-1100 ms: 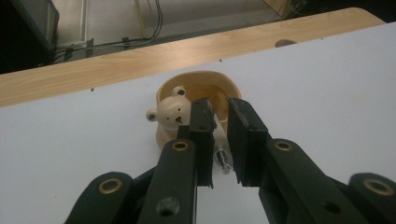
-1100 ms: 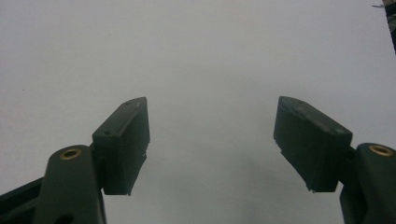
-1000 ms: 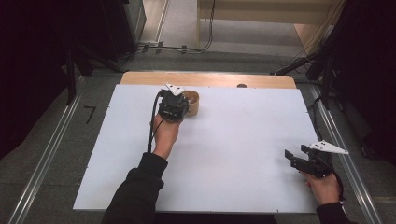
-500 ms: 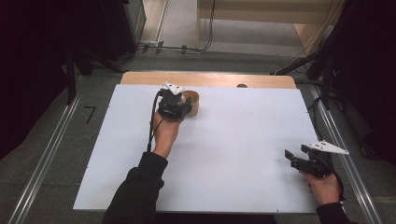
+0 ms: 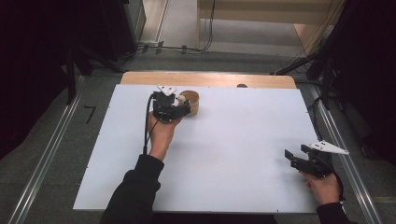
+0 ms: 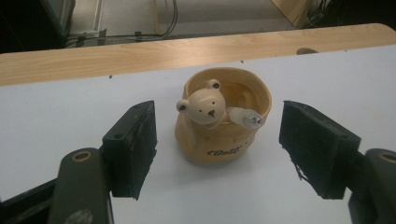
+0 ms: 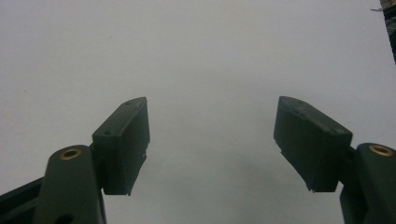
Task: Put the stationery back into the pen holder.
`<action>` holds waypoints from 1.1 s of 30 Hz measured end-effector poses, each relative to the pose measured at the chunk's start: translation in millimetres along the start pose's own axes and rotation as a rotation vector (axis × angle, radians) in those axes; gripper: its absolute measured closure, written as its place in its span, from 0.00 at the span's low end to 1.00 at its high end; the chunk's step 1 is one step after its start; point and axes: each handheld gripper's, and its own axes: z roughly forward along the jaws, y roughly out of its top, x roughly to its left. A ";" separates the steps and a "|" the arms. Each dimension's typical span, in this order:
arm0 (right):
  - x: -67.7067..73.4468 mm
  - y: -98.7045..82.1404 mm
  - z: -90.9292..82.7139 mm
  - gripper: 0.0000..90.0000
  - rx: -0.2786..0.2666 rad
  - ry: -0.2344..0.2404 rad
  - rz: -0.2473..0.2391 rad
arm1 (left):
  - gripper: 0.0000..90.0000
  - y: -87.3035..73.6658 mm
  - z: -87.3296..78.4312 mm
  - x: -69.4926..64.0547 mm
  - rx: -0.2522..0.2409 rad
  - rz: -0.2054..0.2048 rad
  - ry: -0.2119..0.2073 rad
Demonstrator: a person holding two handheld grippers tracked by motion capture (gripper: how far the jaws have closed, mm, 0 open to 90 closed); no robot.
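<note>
A tan cup (image 6: 219, 140) with a bear's head (image 6: 203, 106) on its rim stands on the white board near the far edge. A pale short rod (image 6: 245, 117) pokes over the rim beside the bear. My left gripper (image 6: 219, 116) is open, its jaws on either side of the cup and not touching it. In the high view this left gripper (image 5: 183, 109) sits just left of the cup (image 5: 192, 101). My right gripper (image 5: 293, 158) rests low at the near right, open with nothing between its jaws (image 7: 212, 109).
The white board (image 5: 233, 140) covers most of a wooden table (image 5: 210, 79), whose bare strip shows at the far edge. Cables and dark equipment lie on the floor beyond. A metal rail (image 5: 46, 158) runs along each side.
</note>
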 end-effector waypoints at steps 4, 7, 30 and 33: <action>0.2 0.0 -0.1 0.28 0.000 0.000 0.001 | 0.27 -7.3 -1.3 4.6 0.012 -0.009 0.010; 0.3 0.1 -0.1 0.28 0.000 0.000 0.002 | 0.25 -14.4 -2.3 10.2 0.022 -0.019 0.014; 1.3 -0.3 -0.2 0.28 0.001 0.000 0.002 | 0.19 -53.7 -16.6 30.1 0.049 -0.064 -0.006; 1.6 -0.4 -0.6 0.28 0.000 0.000 0.004 | 0.18 -59.0 -19.0 32.5 0.049 -0.068 -0.004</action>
